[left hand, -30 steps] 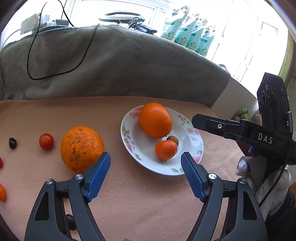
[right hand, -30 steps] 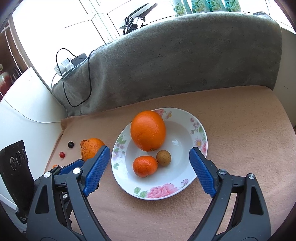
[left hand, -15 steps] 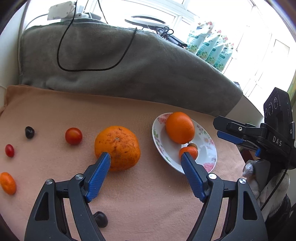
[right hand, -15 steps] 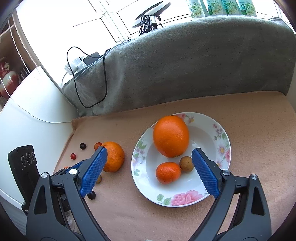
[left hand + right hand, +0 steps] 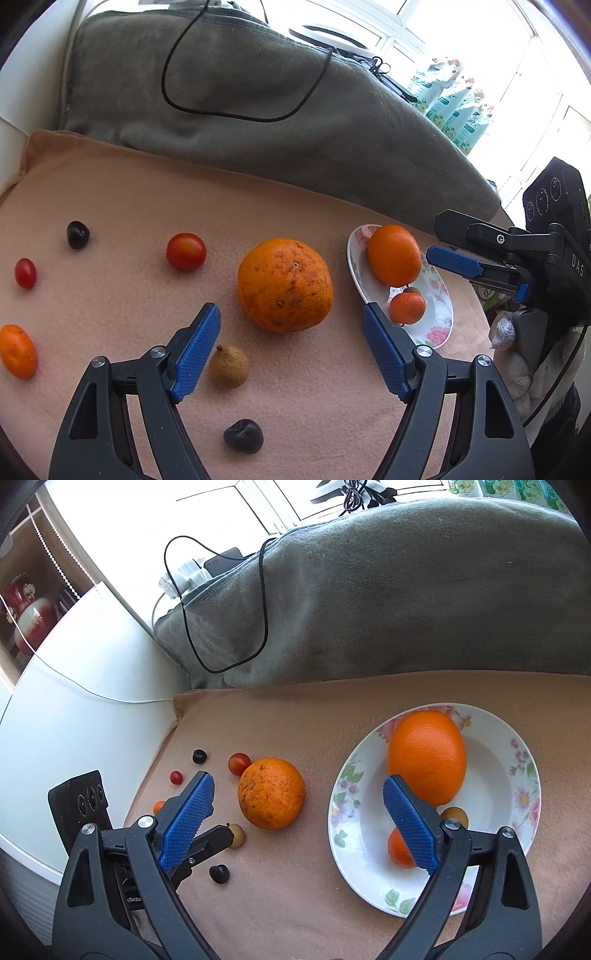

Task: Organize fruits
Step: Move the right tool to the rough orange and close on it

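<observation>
You are holding your left gripper (image 5: 290, 349) spread wide and empty, framing the big orange (image 5: 284, 285) on the cloth (image 5: 110, 192) beside the plate (image 5: 517, 775); your right gripper (image 5: 295, 825) is hovering unclenched, carrying nothing.

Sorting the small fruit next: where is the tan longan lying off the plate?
The longan lies on the peach cloth in the left wrist view, beside the left tool's left pad, just below-left of the big speckled orange.
</observation>
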{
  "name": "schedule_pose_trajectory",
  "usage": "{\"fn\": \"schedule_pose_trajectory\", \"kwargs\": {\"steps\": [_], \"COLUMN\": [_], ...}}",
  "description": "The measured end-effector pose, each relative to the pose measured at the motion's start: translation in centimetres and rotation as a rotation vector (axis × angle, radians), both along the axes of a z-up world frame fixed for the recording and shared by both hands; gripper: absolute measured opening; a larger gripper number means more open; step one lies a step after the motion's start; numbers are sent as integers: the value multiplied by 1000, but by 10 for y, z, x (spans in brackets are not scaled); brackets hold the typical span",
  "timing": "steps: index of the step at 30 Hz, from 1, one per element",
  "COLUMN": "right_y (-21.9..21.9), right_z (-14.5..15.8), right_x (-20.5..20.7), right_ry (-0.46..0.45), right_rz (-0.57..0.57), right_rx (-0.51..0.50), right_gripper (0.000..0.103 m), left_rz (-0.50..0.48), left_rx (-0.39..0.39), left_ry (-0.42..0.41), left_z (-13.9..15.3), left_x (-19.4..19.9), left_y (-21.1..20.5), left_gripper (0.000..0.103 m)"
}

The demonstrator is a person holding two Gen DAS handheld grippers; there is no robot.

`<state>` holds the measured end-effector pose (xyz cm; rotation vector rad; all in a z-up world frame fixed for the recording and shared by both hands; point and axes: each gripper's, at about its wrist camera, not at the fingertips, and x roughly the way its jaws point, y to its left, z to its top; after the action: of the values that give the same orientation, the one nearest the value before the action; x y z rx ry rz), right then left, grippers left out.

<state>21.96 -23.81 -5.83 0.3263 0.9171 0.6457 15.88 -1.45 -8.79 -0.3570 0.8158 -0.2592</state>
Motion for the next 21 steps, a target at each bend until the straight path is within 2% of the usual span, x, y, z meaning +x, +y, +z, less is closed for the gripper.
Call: {"fn": "schedule_pose_trajectory", "kwargs": {"steps": [6, 12, 14, 21], "right_y": [28, 50, 55, 72], "right_z": [-4, -13, -16, -29], "right_x": [7, 18, 23, 35], "right_ry": [8, 60, 86, 141], "right_rz": [82, 131, 144, 162], "right_rx": [-14, 0, 20, 1], "right_gripper": [95, 94, 87, 75], "left_rz": [-12, -21, -23, -28], "left_rx": [-26, -48, -52, -75], "left_ry": [11, 21, 23, 37], "left_z": [-5, -9, -10, -14], "left_x": [1, 5, 7, 13], "left_y": [2, 1, 2, 4], "left_gripper": [77, 77, 77, 73]}}
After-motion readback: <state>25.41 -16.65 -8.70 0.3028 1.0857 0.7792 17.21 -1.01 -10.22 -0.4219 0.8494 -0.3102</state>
